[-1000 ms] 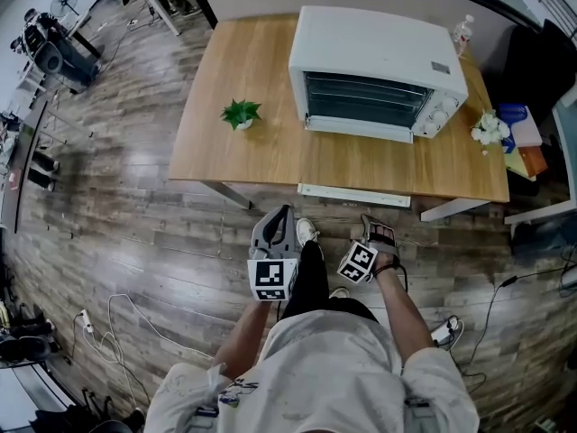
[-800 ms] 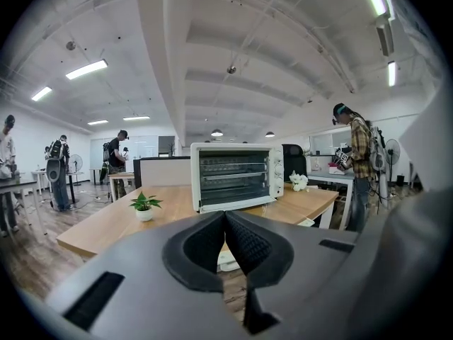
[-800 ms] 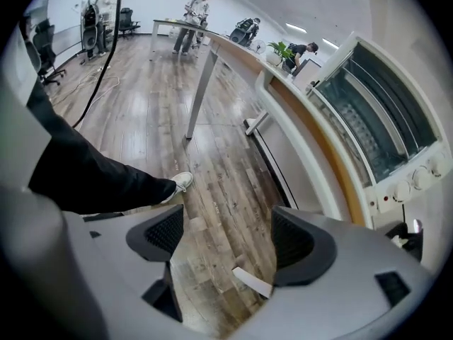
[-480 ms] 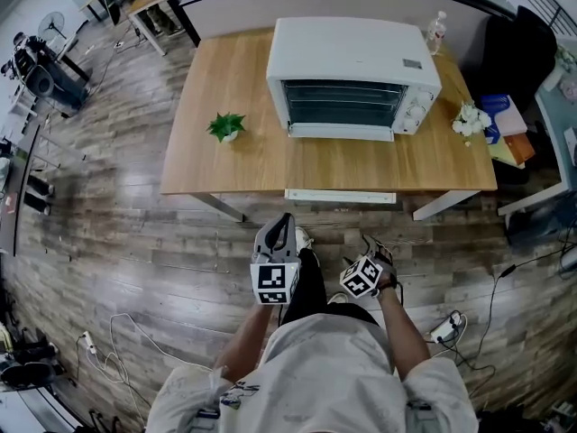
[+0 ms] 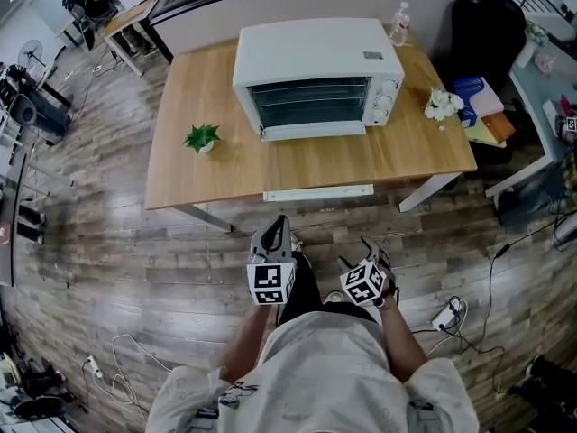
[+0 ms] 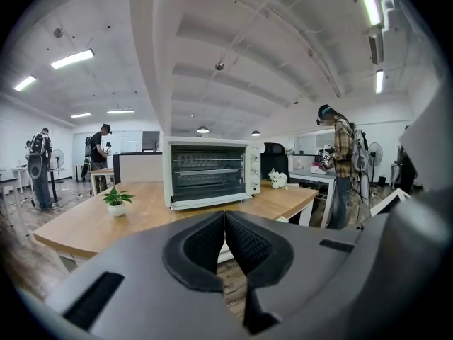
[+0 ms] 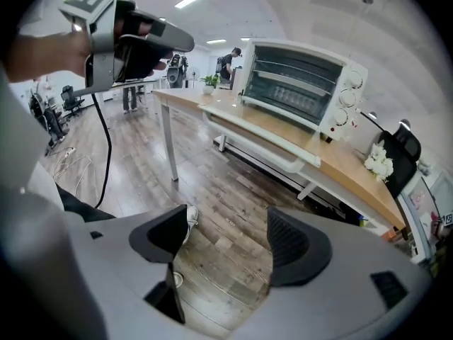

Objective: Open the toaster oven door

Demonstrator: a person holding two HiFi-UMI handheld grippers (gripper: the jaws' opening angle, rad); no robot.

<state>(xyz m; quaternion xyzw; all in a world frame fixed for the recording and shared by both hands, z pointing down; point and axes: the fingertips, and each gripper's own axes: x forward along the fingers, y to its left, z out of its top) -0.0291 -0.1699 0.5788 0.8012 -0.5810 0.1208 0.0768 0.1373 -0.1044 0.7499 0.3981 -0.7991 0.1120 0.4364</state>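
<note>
Floor gap to table; L gripper fingers together; R gripper wide, closing, empty.

The toaster oven stands on the bench, upper centre. A plant sits left of it, flowers right.

Work area: open-plan office, wood-plank floor.
I stand on dark plank flooring facing a light wooden table set against a grey partition. A small potted plant sits on the table's left part. The white beamed ceiling carries strip lights. A white power strip lies on the floor.
</note>
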